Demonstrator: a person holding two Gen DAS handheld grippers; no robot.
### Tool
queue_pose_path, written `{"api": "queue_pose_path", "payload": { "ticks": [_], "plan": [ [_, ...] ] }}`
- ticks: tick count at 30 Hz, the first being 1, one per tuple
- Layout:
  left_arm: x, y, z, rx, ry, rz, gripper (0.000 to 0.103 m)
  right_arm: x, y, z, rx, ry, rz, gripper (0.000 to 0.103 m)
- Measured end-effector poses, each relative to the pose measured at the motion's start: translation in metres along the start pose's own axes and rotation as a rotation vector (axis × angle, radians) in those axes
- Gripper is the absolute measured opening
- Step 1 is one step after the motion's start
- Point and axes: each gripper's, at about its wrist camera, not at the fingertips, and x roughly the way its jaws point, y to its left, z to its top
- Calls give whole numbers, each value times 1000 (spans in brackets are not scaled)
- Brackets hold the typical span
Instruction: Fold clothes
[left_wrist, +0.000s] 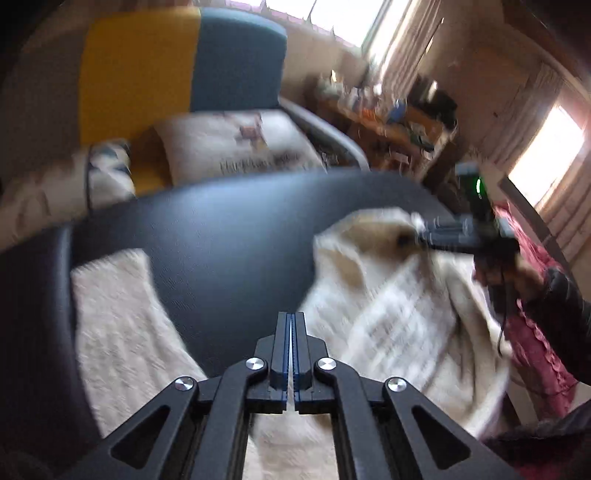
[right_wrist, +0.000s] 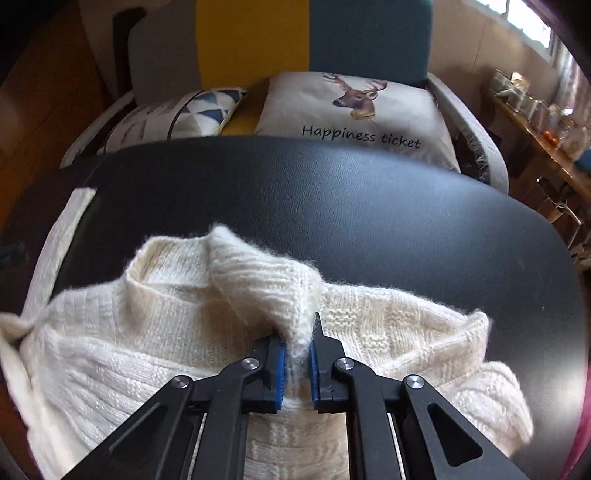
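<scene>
The right gripper clamped a fold of the cream knitted sweater on the black worktop — the left gripper, alongside it, was pressed together, empty.

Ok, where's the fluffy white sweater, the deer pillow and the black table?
sweater (right_wrist: 110, 354): right wrist view, knitted body.
deer pillow (right_wrist: 354, 107): right wrist view, printed front.
table (right_wrist: 332, 199): right wrist view, bare top.

Deer cushion: black script "Happiness ticket" printed below deer head.
</scene>
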Motion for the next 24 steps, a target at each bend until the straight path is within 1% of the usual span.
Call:
{"api": "queue_pose_path", "payload": {
  "ticks": [1,2,4,6,9,11,12,13,14,16,17,20,21,24],
  "plan": [
    [5,-1,-3,7,28,-10,3,1,-2,4,7,-3,-1,10],
    [11,-1,-6,14,55,-20,9,2,-3,7,14,-6,-3,10],
    [22,-2,-14,-2,94,-60,11,5,-4,13,20,-7,-5,10],
    [29,0,-21,-8,117,-39,15,7,-2,16,13,-1,-7,10],
    [30,15,-27,-54,121,-11,15,3,-3,11,9,-6,-2,10],
    [26,18,-28,-41,118,-20,15,-1,-4,6,3,-9,-1,10],
    [26,15,-28,-11,121,6,15,-4,-4,4,-1,-10,0,10],
    [25,13,-28,15,117,53,15,-6,-4,2,-4,-12,1,10],
    [23,14,-27,11,114,61,15,-9,-4,0,-6,-14,2,10],
    [19,25,-27,-57,109,0,17,-13,-4,-3,-8,-16,6,10],
    [20,28,-27,-72,129,-42,22,-15,-4,-4,-5,-15,12,10],
    [32,25,-32,-41,221,-112,27,-16,-1,-7,-17,-11,14,10],
    [32,23,-31,-25,220,-115,29,-16,0,-8,-20,-10,17,10],
    [28,24,-34,-49,230,-139,30,-17,1,-12,-24,-7,25,10]
  ]
}}
